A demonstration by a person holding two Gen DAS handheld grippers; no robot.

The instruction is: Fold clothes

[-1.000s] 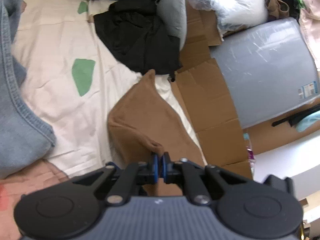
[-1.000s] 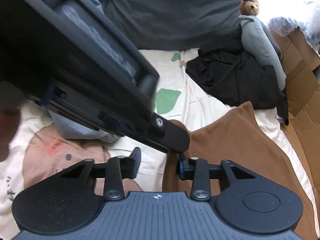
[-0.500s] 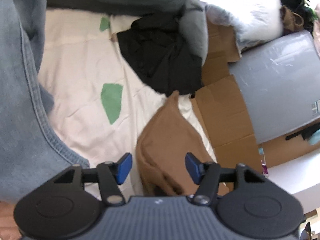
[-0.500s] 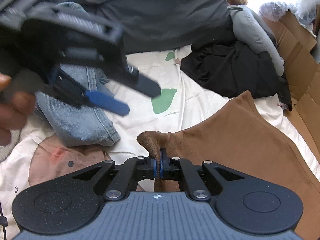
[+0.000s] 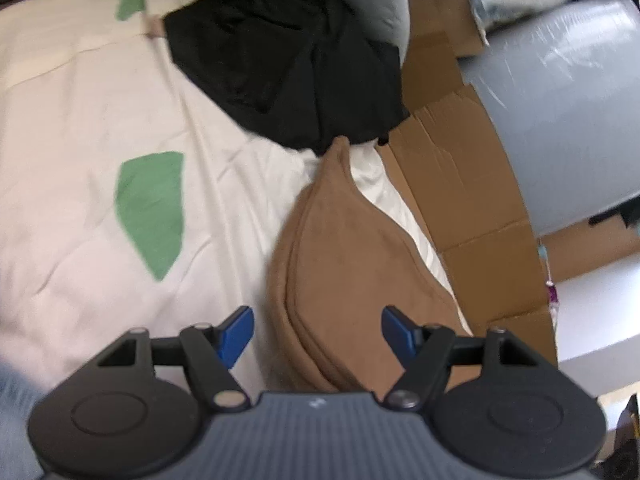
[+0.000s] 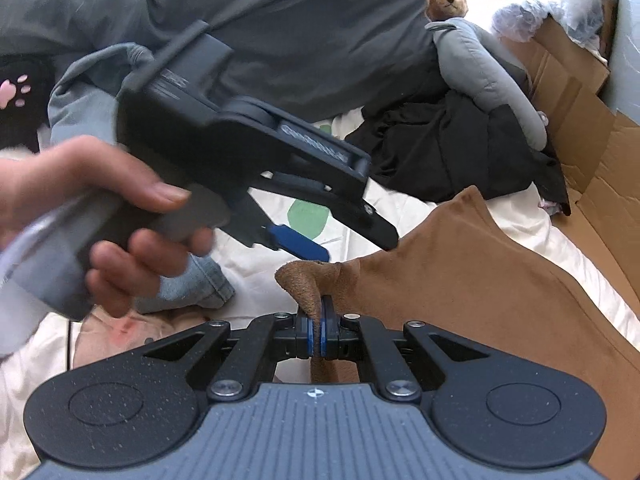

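Observation:
A brown garment [image 5: 340, 248] lies folded on the cream bed sheet [image 5: 80, 160] near the bed's right edge. My left gripper [image 5: 317, 318] hovers over its near end with jaws opening; the cloth lies below and between the blue fingers, and neither pad presses on it. In the right wrist view a hand [image 6: 100, 208] holds that gripper, and its blue finger [image 6: 298, 242] sits just above the garment's lifted corner. My right gripper [image 6: 318, 320] is shut on that corner of the brown garment [image 6: 480, 280], which bunches up between the pads.
A black garment [image 5: 288, 52] is heaped at the far side beside a grey plush [image 6: 480, 68] and a teddy bear [image 6: 448, 0]. Folded jeans [image 6: 200, 284] lie to the left. Flattened cardboard [image 5: 452, 152] and a grey wrapped slab [image 5: 560, 100] border the bed on the right.
My left gripper let go of the brown corner, opened and drew back to the left. My right gripper closed on that same corner and lifted it slightly.

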